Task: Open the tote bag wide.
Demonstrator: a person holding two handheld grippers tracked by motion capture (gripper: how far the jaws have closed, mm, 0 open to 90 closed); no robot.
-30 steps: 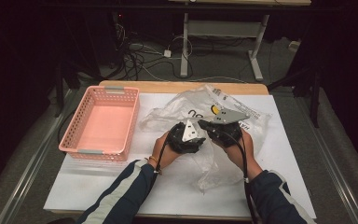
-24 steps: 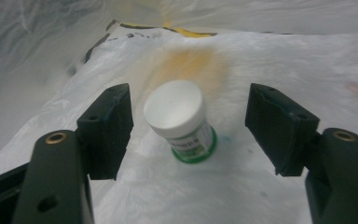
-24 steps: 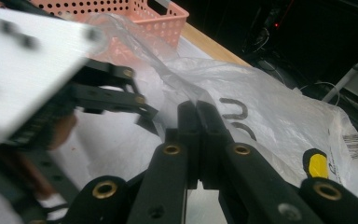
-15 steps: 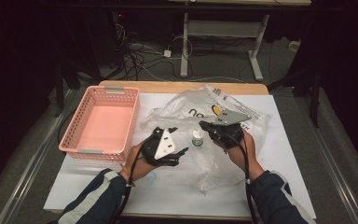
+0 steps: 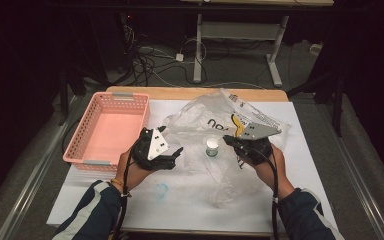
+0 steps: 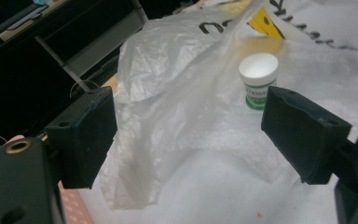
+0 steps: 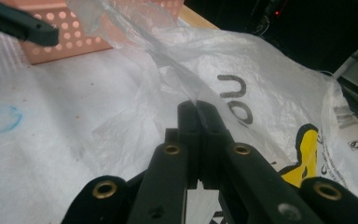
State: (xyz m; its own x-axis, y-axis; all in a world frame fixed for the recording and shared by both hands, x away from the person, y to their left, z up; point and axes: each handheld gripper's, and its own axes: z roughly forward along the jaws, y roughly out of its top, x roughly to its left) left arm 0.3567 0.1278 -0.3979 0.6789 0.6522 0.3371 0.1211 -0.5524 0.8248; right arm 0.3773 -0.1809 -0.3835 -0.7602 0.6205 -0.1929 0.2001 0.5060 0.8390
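Left gripper point(image 5: 176, 153) fingers just opened; right gripper point(image 5: 228, 140) clamped.

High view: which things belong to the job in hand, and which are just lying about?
In the job:
- plastic bag, pinched by the right tool
- small white-capped jar
- left tool, open

Lying about:
- pink basket
- blue mark on the white sheet

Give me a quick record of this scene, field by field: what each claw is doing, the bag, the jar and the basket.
left claw: open, jaws have just been opening, nothing gripped
right claw: shut on plastic bag
jar: small, white lid, upright between the claws
basket: pink, at the table's left
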